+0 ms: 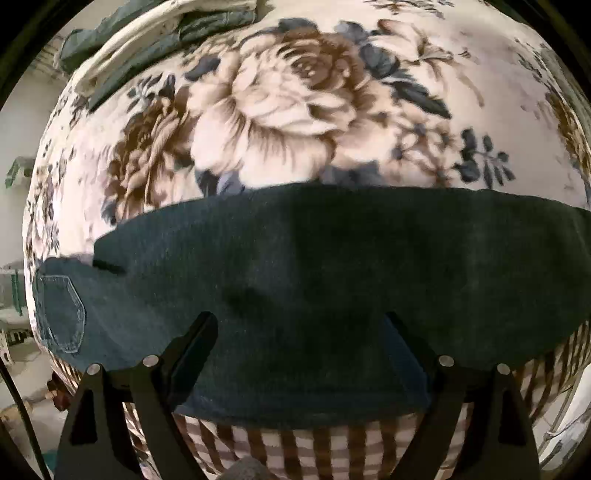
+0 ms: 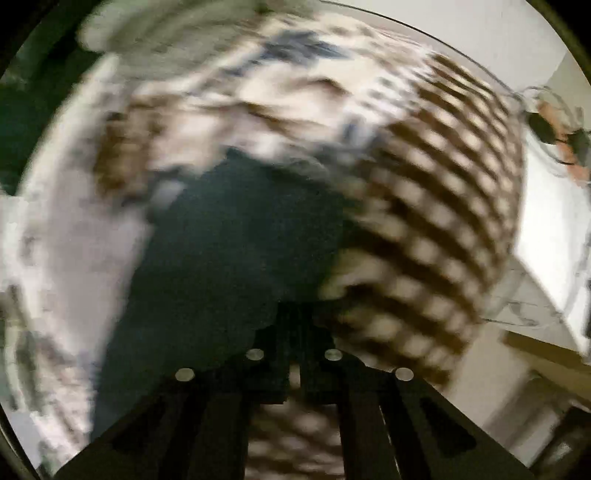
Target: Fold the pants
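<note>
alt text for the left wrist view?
Open left gripper poised over dark blue jeans lying flat across a floral bedspread, back pocket at far left. More clothes are piled behind; a checked sheet shows below.

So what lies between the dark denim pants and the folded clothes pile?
Only bare floral bedspread separates the dark denim pants from the folded clothes pile, seen in the left wrist view.
</note>
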